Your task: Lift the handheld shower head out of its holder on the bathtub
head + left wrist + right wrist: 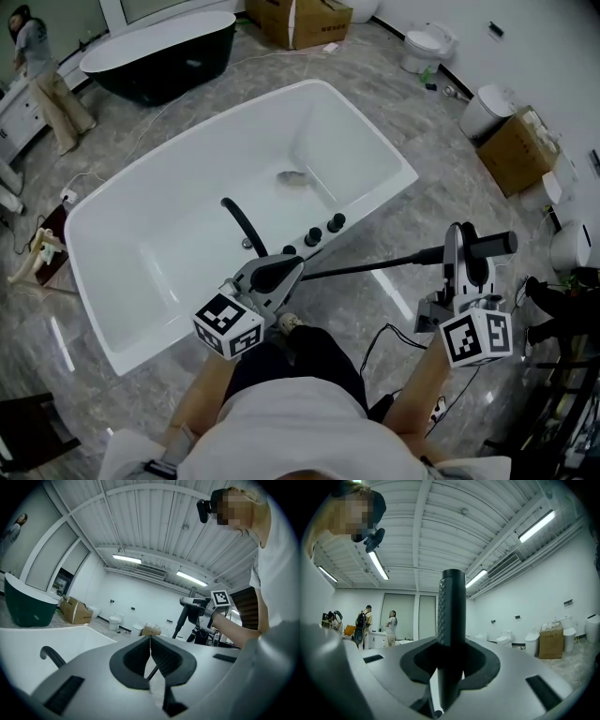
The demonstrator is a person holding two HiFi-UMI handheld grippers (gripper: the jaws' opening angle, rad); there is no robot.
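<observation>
Right tongs (451, 660) clamp showerhead (452, 602) outside bathtub (141, 281).

The grey marbled floor (427, 220) carries a white bathtub (141, 169), a black bathtub (159, 73) beyond it, cardboard boxes (302, 21), and a toilet (427, 45).

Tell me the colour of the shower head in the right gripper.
Black; the shower head shows best in the right gripper view.

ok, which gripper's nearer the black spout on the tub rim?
Left. The left gripper is at the tub rim, just beside the spout; the right gripper, clamped on the shower head, is out over the floor, off to the side.
</observation>
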